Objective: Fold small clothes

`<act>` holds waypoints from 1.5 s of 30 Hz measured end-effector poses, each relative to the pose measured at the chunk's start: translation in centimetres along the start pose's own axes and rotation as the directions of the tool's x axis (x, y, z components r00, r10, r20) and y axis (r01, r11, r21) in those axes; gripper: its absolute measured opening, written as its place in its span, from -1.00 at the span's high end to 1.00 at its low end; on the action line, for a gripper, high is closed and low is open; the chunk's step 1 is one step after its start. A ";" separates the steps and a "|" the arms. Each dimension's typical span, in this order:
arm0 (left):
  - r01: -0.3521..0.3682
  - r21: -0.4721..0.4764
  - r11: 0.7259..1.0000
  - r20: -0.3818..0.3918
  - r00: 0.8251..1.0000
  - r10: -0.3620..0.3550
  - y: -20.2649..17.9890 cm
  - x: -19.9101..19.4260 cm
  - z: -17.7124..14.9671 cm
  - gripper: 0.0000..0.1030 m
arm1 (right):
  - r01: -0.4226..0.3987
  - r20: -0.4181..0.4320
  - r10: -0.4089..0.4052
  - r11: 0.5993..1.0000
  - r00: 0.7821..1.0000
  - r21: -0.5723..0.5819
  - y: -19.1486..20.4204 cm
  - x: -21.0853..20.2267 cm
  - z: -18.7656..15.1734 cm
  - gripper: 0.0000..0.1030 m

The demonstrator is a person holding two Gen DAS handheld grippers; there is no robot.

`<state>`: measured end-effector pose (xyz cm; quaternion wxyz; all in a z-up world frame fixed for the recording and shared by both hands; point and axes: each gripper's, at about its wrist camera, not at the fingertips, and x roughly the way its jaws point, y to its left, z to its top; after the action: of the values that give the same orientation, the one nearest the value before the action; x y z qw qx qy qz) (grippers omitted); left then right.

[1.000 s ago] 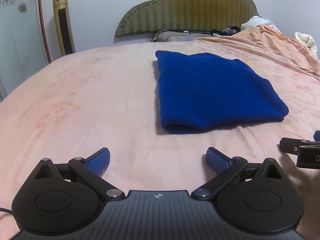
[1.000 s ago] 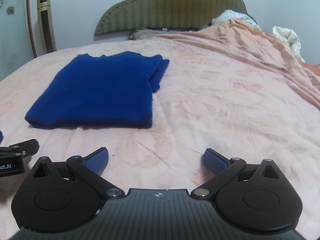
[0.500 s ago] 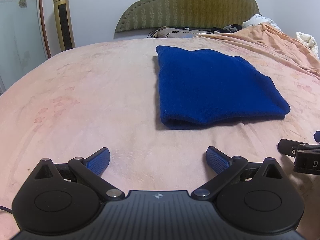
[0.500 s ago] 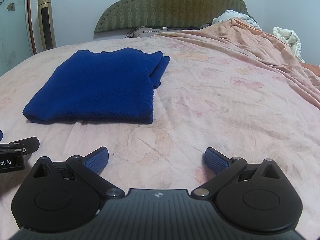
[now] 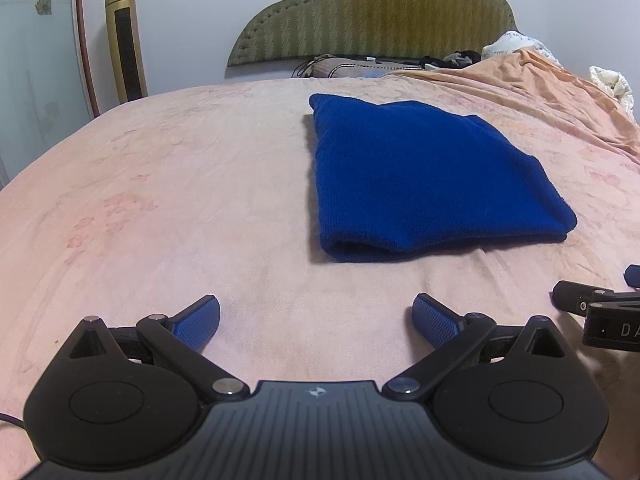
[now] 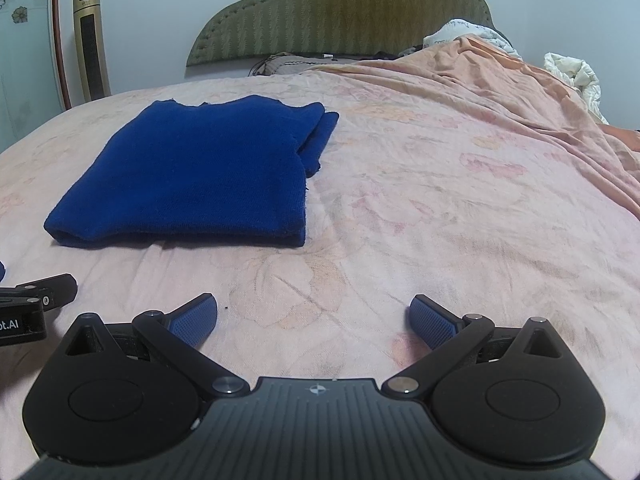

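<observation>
A blue knitted garment [image 5: 424, 176] lies folded into a flat rectangle on the pink bedsheet [image 5: 180, 200]; the right wrist view shows the same garment [image 6: 200, 172] at left, with a narrow folded strip along its far right edge. My left gripper [image 5: 316, 320] hovers open over bare sheet, short of the garment's near fold. My right gripper [image 6: 314, 320] is open too, over the sheet to the right of the garment. Neither holds anything. Part of the right gripper [image 5: 596, 312] shows at the left wrist view's right edge.
A green padded headboard [image 5: 372, 16] stands at the far end with pillows and cables below it. An orange blanket [image 6: 500, 92] is heaped along the right side, white bedding [image 6: 572, 76] behind it. A gold tower fan [image 5: 124, 40] stands by the wall at left.
Both grippers have pulled back slightly and tilted, so the garment sits a little farther away in both views. Both stay open; the garment has not moved.
</observation>
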<state>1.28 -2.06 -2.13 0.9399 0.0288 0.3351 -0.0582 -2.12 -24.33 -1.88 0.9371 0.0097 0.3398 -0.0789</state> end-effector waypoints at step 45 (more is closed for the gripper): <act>-0.026 0.033 0.999 -0.067 0.997 0.028 -0.4 -0.6 1.2 -1.00 | -0.098 0.000 0.098 0.995 0.995 -0.006 1.0 -2.0 0.4 -1.00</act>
<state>1.53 -2.48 -0.82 0.9282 0.0503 0.3653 -0.0500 -3.21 -23.10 -0.30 0.9400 0.0235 0.3390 -0.0319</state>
